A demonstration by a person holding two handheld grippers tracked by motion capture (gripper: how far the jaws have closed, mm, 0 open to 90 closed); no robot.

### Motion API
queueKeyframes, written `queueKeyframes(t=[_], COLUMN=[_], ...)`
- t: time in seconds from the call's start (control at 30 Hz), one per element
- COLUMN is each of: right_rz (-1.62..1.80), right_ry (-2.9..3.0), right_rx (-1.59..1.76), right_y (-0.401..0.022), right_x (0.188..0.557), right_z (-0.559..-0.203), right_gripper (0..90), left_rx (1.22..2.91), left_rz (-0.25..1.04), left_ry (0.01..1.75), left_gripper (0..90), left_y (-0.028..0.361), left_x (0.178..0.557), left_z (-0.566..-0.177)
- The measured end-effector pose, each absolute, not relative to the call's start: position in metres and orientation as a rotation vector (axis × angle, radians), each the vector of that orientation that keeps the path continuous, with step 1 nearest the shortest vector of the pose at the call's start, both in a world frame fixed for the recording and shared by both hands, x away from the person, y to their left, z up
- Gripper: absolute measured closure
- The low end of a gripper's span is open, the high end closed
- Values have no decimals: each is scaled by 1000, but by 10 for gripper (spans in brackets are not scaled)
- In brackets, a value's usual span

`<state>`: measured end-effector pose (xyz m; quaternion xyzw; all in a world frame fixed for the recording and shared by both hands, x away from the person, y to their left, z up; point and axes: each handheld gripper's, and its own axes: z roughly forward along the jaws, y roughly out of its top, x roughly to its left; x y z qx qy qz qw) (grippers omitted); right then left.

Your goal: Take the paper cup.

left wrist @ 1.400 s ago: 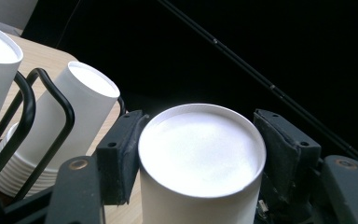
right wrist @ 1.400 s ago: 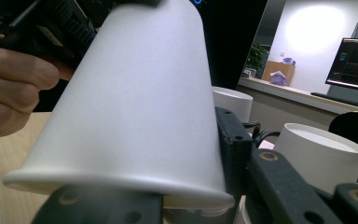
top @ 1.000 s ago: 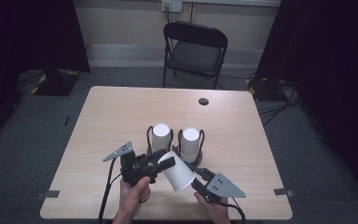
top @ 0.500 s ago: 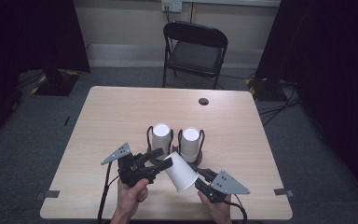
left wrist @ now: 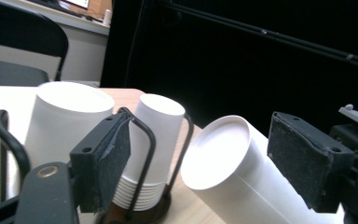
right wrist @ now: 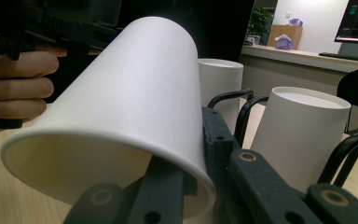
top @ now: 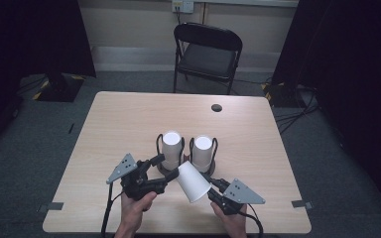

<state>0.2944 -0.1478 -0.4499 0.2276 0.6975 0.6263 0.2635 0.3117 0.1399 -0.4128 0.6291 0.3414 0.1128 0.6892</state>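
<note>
Right gripper (top: 212, 189): jaws pinched on the rim wall of a single paper cup (top: 192, 181), one inside the mouth, one outside, cup tilted with its base toward the left gripper (top: 161, 172). Left jaws have just been opening, now wide and off the cup, its base between them. Beyond both, two cup stacks (top: 171, 148) stand in a wire holder (top: 213, 150) on the counter (top: 258, 144). Advice: draw the left jaws clear before moving the cup, keeping the right pinch light to avoid creasing the rim
</note>
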Motion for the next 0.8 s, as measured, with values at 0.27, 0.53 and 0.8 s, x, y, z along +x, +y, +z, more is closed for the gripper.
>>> queueKeyframes(t=[0.27, 0.53, 0.8], right_rz=[1661, 1607, 1552], right_ry=[1954, 2022, 2107], right_rx=[653, 696, 730], right_y=[-149, -151, -154], right_x=[295, 294, 296], right_z=[-449, -449, -448], right_gripper=[864, 863, 863], left_rx=[1461, 1534, 1629], left_rz=[334, 407, 459], left_ry=[715, 689, 686], left_gripper=[261, 258, 244], left_y=[146, 148, 144], left_x=[307, 306, 302], left_z=[-417, -419, -421])
